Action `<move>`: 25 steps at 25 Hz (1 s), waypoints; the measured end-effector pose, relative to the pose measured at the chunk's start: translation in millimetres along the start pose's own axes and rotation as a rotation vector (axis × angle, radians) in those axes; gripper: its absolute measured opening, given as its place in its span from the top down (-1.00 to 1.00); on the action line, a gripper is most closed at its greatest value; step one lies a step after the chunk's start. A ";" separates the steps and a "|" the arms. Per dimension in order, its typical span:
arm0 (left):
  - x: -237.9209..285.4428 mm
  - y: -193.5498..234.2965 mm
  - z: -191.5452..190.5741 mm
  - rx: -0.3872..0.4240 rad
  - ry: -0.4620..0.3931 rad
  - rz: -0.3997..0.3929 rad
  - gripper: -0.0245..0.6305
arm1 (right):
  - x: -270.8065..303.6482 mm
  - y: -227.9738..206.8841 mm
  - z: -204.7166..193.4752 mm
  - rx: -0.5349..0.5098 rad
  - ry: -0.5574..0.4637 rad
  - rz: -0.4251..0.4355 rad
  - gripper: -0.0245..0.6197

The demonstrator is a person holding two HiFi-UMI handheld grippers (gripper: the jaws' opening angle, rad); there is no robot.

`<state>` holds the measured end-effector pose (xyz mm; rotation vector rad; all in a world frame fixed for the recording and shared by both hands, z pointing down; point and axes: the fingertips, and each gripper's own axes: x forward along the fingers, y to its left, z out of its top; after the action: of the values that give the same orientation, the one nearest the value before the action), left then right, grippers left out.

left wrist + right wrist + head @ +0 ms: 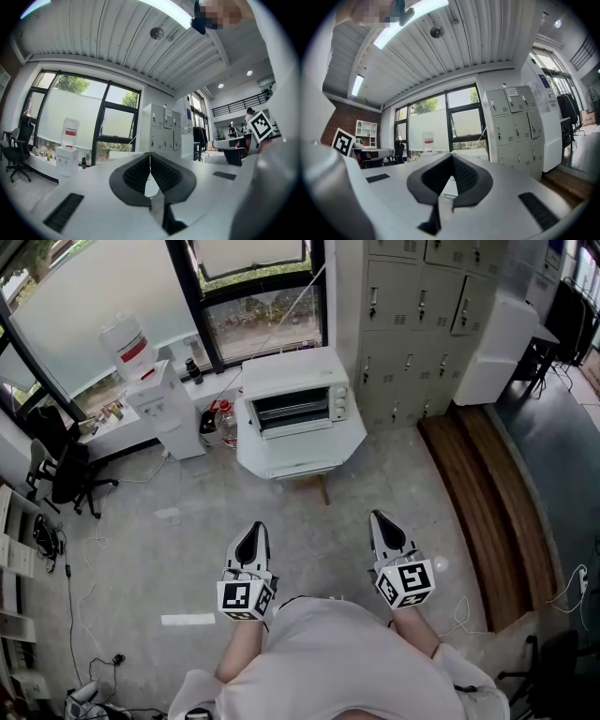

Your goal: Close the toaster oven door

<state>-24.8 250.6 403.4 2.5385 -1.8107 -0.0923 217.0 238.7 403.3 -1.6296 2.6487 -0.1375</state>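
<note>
My left gripper clenched tight, nothing in it. My right gripper clenched too, empty. Both held level, side by side, pointing at toaster oven. Oven well ahead of both, on white table, door dropped open. Neither gripper touching it.

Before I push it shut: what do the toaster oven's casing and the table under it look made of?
Toaster oven: the casing looks like white painted sheet metal, smooth with a soft sheen, though plastic can't be ruled out. Table: white, flat, matte top, probably laminate or painted board. Its leg is brown and looks like bare wood.
</note>
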 end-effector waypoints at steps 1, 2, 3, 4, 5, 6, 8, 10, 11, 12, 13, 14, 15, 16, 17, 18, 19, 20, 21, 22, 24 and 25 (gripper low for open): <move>0.0 -1.2 -1.3 -0.002 0.002 0.001 0.86 | 0.0 -1.3 0.2 -0.002 0.002 0.000 0.90; 0.2 -2.5 -2.6 -0.004 0.003 0.001 0.86 | 0.0 -2.8 0.3 -0.005 0.003 0.000 0.90; 0.7 -3.6 -4.0 -0.005 0.005 0.002 0.86 | 0.0 -4.6 0.1 -0.007 0.003 0.000 0.90; 1.4 -4.3 -5.3 -0.005 0.006 0.003 0.86 | 0.2 -6.6 -0.5 -0.009 0.004 -0.001 0.90; 2.3 -4.5 -6.3 -0.006 0.006 0.005 0.86 | 1.0 -8.3 -1.2 -0.008 0.006 -0.001 0.90; 3.1 -4.0 -6.5 -0.005 0.007 0.008 0.86 | 2.2 -9.4 -1.7 -0.007 0.008 0.000 0.90; 4.7 -2.9 -5.2 -0.003 0.009 0.014 0.86 | 4.9 -9.9 -1.3 -0.004 0.011 0.006 0.90; 5.7 -2.4 -3.7 -0.002 0.007 0.017 0.86 | 7.1 -9.9 -0.7 -0.004 0.013 0.012 0.90; 6.0 -2.0 -3.4 -0.001 0.005 0.019 0.86 | 8.7 -9.6 -1.0 -0.004 0.014 0.016 0.90; 6.3 -1.0 -3.8 0.000 0.004 0.021 0.86 | 10.8 -9.0 -1.5 -0.005 0.014 0.020 0.90; 6.6 0.7 -5.1 0.001 0.006 0.025 0.86 | 13.2 -8.2 -2.1 -0.005 0.014 0.025 0.90; 6.8 2.8 -7.2 0.000 0.010 0.029 0.86 | 15.5 -7.7 -2.7 -0.005 0.014 0.028 0.90; 7.2 4.9 -9.8 -0.002 0.015 0.033 0.86 | 17.6 -8.1 -3.2 -0.005 0.014 0.029 0.90; 8.1 6.7 -12.2 -0.005 0.019 0.037 0.86 | 19.7 -9.4 -3.5 -0.004 0.014 0.029 0.90; 9.7 8.1 -14.1 -0.007 0.021 0.040 0.86 | 21.9 -11.5 -3.7 -0.004 0.013 0.028 0.90; 11.9 9.2 -15.5 -0.009 0.021 0.042 0.86 | 24.6 -13.8 -3.9 -0.004 0.014 0.027 0.90; 14.3 10.3 -16.3 -0.010 0.020 0.043 0.86 | 27.5 -15.6 -4.2 -0.005 0.014 0.028 0.90; 17.0 11.7 -16.8 -0.010 0.018 0.044 0.86 | 30.9 -16.6 -4.2 -0.007 0.015 0.030 0.90; 20.1 13.6 -17.0 -0.011 0.017 0.044 0.86 | 34.6 -16.9 -4.1 -0.008 0.016 0.031 0.90; 23.5 16.1 -17.1 -0.012 0.016 0.044 0.86 | 38.9 -16.8 -3.7 -0.010 0.016 0.033 0.90; 32.0 22.5 -17.5 -0.013 0.015 0.042 0.86 | 49.0 -16.6 -3.3 -0.013 0.015 0.034 0.90; 36.6 26.2 -18.3 -0.014 0.015 0.041 0.86 | 54.7 -16.8 -3.6 -0.014 0.015 0.034 0.90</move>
<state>-36.6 207.1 421.7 2.4846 -1.8487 -0.0847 207.0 182.6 409.6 -1.5931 2.6929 -0.1313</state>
